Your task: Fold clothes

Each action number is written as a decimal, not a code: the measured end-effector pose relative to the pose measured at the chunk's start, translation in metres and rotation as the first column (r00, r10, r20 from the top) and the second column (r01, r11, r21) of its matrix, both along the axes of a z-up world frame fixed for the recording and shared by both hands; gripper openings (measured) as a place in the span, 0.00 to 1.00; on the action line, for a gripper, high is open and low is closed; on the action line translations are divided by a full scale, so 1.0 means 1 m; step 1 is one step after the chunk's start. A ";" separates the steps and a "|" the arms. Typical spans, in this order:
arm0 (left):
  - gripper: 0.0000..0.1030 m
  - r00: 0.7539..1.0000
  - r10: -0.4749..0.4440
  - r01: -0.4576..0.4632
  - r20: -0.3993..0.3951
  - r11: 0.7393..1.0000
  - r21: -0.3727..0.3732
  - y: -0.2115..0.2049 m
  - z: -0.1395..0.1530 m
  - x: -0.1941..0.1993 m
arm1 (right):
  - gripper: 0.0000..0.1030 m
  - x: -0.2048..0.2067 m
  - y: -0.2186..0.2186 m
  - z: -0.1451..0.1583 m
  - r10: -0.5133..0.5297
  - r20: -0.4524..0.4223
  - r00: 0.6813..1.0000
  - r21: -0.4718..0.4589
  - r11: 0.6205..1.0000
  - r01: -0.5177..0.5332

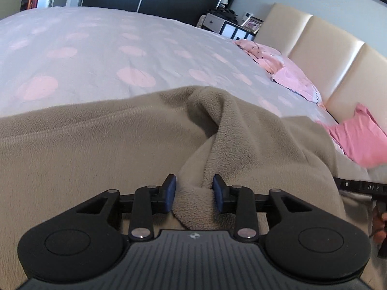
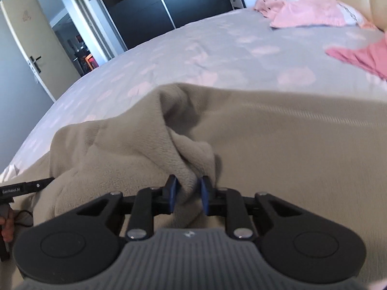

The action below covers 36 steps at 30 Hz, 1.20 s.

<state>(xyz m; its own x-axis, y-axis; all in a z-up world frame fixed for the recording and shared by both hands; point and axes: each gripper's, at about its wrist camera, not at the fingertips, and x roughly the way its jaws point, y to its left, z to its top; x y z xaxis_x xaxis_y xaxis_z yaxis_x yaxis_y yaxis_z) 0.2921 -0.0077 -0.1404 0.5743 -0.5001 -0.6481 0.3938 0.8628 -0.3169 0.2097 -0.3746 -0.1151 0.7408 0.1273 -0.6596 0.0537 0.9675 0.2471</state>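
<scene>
A beige fleece garment (image 1: pixel 96 149) lies spread over the near part of the bed, also filling the lower right wrist view (image 2: pixel 290 133). My left gripper (image 1: pixel 193 191) is shut on a bunched fold of the fleece, which rises in a ridge from between its blue pads. My right gripper (image 2: pixel 188 193) is likewise shut on a pinched fold of the same fleece. The other gripper's black body shows at the right edge of the left wrist view (image 1: pixel 358 186) and at the left edge of the right wrist view (image 2: pixel 24 186), each held by a hand.
The bed cover (image 1: pixel 96 55) is pale grey with pink dots. Pink clothes (image 1: pixel 278 60) lie heaped by the cream headboard (image 1: pixel 326 55), and a darker pink garment (image 1: pixel 362 137) lies nearer. A nightstand (image 1: pixel 222 24), dark wardrobe (image 2: pixel 145 7) and open door (image 2: pixel 36 43) stand beyond.
</scene>
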 end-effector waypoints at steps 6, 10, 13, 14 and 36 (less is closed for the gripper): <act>0.34 0.999 0.012 -0.013 -0.034 1.000 -0.027 0.011 0.016 -0.004 | 0.24 -0.013 -0.012 -0.001 -0.033 -0.041 0.999 0.055 0.998 0.035; 0.33 0.998 0.046 -0.043 0.054 0.998 -0.045 0.017 0.044 -0.016 | 0.28 -0.025 -0.011 0.024 -0.063 0.030 0.998 0.038 0.997 0.062; 0.33 0.993 0.055 -0.047 0.109 0.996 -0.078 0.010 0.061 -0.014 | 0.28 -0.023 -0.007 0.045 -0.077 0.110 0.991 0.040 0.996 0.073; 0.33 0.991 0.054 -0.045 0.122 0.996 -0.080 0.004 0.064 -0.011 | 0.28 -0.018 -0.005 0.048 -0.075 0.121 0.990 0.046 0.997 0.070; 0.00 0.981 0.194 -0.194 0.018 0.981 -0.015 -0.030 -0.022 0.065 | 0.00 0.073 0.018 -0.022 -0.091 0.153 0.984 0.010 0.996 0.091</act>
<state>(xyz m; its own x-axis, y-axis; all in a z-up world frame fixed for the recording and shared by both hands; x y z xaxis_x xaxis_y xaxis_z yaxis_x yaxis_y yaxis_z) 0.3567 -0.0377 -0.1627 0.6735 -0.3865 -0.6300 0.2258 0.9192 -0.3225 0.2832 -0.3563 -0.1373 0.8414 0.0564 -0.5375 0.1028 0.9597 0.2617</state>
